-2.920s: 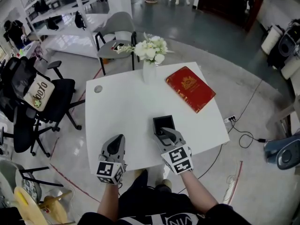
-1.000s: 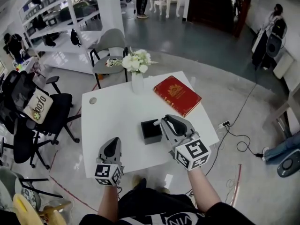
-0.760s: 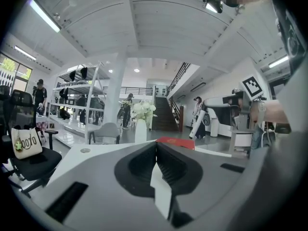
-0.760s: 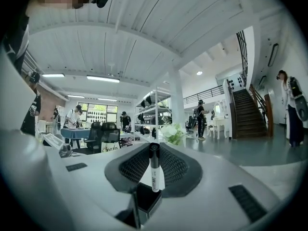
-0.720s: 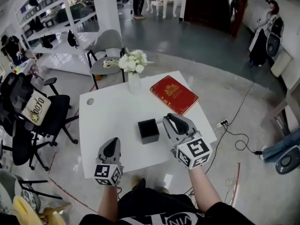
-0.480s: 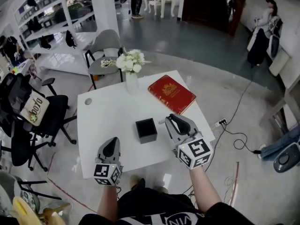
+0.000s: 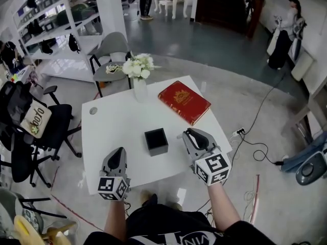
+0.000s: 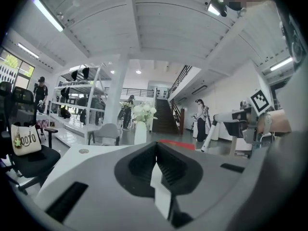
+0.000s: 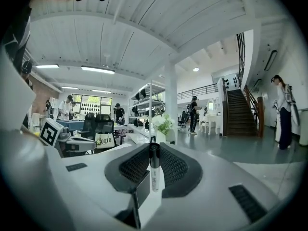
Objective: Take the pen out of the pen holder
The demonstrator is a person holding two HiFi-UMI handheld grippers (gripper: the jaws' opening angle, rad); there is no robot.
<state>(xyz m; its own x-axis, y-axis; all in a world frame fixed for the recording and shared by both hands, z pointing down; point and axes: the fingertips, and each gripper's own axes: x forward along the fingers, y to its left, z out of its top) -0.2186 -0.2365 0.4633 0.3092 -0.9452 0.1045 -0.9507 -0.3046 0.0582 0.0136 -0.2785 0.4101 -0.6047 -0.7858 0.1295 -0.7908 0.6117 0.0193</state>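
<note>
Frankly, the head view does not let me find the pen: the grey body of the right gripper (image 7: 190, 133) covers whatever sits between its jaws. The right gripper view settles it. Those jaws are pinching a slim white pen with a black cap (image 9: 154, 173), held upright with the cap on top. There is print on the barrel, too small for me to read.

The black square pen holder (image 7: 156, 141) stands open-topped near the middle of the white square table (image 7: 115, 129). Its inside is only a dark well from above, so I cannot see into it. The right gripper is at the holder's 3 o'clock, near it but apart, so the pen is outside the holder. I cannot pick the holder out for certain in either gripper view.

The left gripper (image 7: 118, 153) is at the holder's 7 o'clock, by the table's near edge. Its own view shows its jaws pressed together along a thin seam with nothing gripped.

At the holder's 1 o'clock lies a red hardcover book with a gold emblem (image 7: 184, 102), one corner past the table edge. At 11 o'clock, on the far edge, stands a white vase of white flowers (image 7: 134, 69). The left gripper view shows the book only as a red sliver behind the jaw tips.
</note>
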